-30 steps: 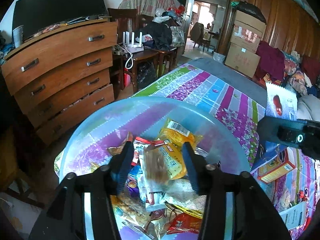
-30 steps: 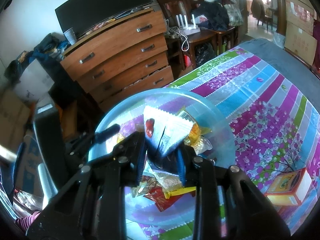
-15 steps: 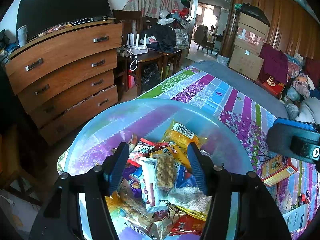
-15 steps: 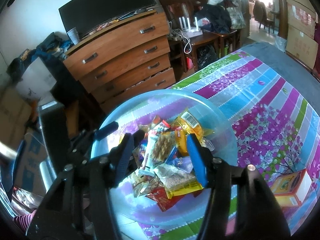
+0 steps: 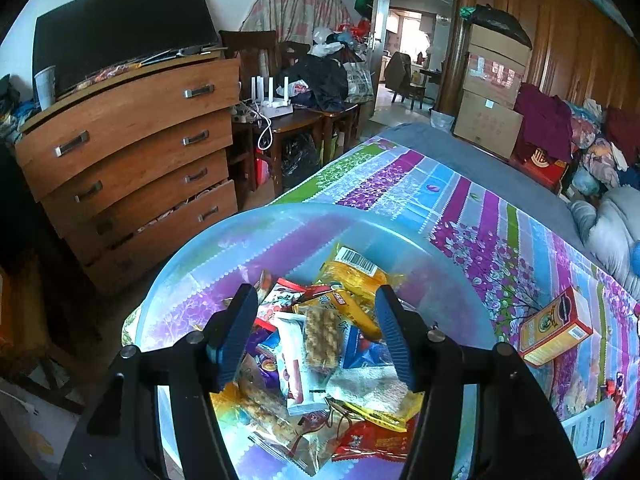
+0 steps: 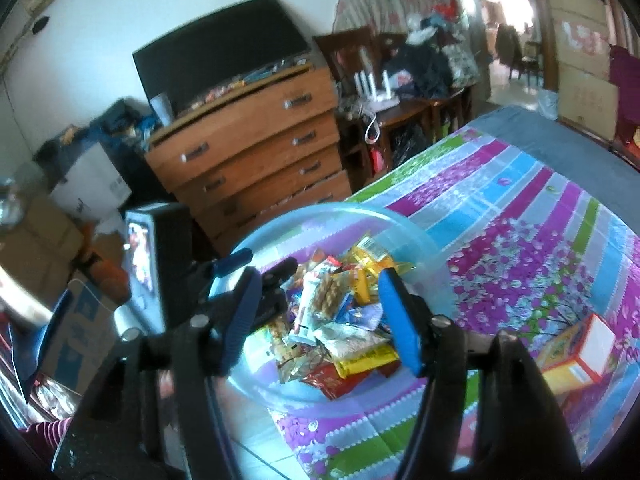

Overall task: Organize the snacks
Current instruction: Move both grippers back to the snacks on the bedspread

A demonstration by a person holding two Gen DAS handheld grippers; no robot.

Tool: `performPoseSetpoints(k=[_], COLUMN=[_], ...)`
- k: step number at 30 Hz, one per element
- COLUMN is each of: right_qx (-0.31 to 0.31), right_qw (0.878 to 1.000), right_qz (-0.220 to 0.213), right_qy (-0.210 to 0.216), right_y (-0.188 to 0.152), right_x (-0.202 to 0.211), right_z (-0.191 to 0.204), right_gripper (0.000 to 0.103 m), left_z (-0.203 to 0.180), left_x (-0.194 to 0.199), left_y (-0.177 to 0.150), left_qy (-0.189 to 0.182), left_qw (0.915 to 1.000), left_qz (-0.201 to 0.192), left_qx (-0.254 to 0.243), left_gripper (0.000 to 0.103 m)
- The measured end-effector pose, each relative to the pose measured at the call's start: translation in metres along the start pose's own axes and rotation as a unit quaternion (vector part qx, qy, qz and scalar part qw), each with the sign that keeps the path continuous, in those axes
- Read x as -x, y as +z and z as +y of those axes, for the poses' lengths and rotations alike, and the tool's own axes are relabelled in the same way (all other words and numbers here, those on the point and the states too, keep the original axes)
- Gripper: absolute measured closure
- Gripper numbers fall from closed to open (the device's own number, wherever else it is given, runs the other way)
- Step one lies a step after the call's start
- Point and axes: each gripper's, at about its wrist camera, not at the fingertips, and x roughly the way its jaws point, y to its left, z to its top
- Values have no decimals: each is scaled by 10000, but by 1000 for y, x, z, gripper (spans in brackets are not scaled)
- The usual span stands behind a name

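We found the snack packets point(image 5: 320, 344) heaped in the basin point(image 5: 400, 236), which sat at the near corner of the bed point(image 5: 480, 208). To its right on the bed lay a box point(image 5: 556, 332). Behind the basin, on the floor beyond the bed's edge, stood the dresser point(image 5: 132, 152), with a table point(image 5: 296, 120) to its right.

A wooden chest of drawers point(image 5: 132, 152) stands against the wall, a dark flat screen point(image 5: 120, 28) on top. A white router point(image 5: 276, 102) sits on the adjacent side table point(image 5: 304, 120). Cardboard boxes point(image 5: 492, 92) are stacked by the doorway.
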Motion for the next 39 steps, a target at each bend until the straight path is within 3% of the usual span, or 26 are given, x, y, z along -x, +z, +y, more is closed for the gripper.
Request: performPoseSetpoints(k=[5, 8, 10, 13, 15, 18, 21, 24, 30, 32, 35, 37, 38, 39], right_qx=[-115, -160, -366, -1124, -1715, -2158, -1894, -1115, 46, 471, 408, 241, 86, 4], right_qw=[9971, 9912, 9859, 9718, 9553, 9355, 9406, 9479, 9539, 9490, 9531, 9576, 9622, 9645], right_qz=[-664, -955, -1017, -671, -294, 483, 1036, 1694, 2424, 2594, 2532, 2357, 2234, 2131], right_qy=[-358, -899, -1279, -1961, -2391, -2757, -2621, -2458, -1768, -1731, -1604, -1639, -1553, -1560], right_y=[-32, -66, -98, -162, -213, -289, -328, -347, -367, -371, -374, -374, -374, -373], right_x=[74, 128, 163, 204, 219, 222, 209, 178, 117, 97, 89, 92, 97, 99], right_z=[-18, -40, -67, -127, -166, -199, -202, -199, -203, -202, -209, -212, -211, -211], right_gripper=[31, 28, 19, 16, 17, 35, 39, 41, 42, 42, 42, 55, 70, 76], left_z=[-12, -29, -46, -83, -112, -161, -206, -237, -259, -262, -271, -281, -285, -291], left_x=[14, 43, 66, 100, 118, 135, 142, 140, 129, 127, 126, 126, 126, 127], left_y=[-2, -7, -16, -39, -58, -91, -123, -148, -162, -167, -171, -176, -178, -180], left_qy=[-67, -362, -689, -1371, -1818, -2572, -3225, -3379, -3427, -3403, -3377, -3366, -3373, -3393], left_qw=[9999, 9981, 9944, 9831, 9728, 9517, 9251, 9128, 9106, 9113, 9118, 9103, 9089, 9068], left_qz=[-100, -401, -584, -764, -752, -465, -9, 308, 666, 707, 727, 742, 748, 765], left_qx=[-81, -309, -545, -943, -1225, -1610, -2003, -2274, -2213, -2207, -2221, -2294, -2336, -2381], left_gripper=[34, 34, 34, 33, 32, 32, 32, 32, 32, 32, 32, 32, 32, 32])
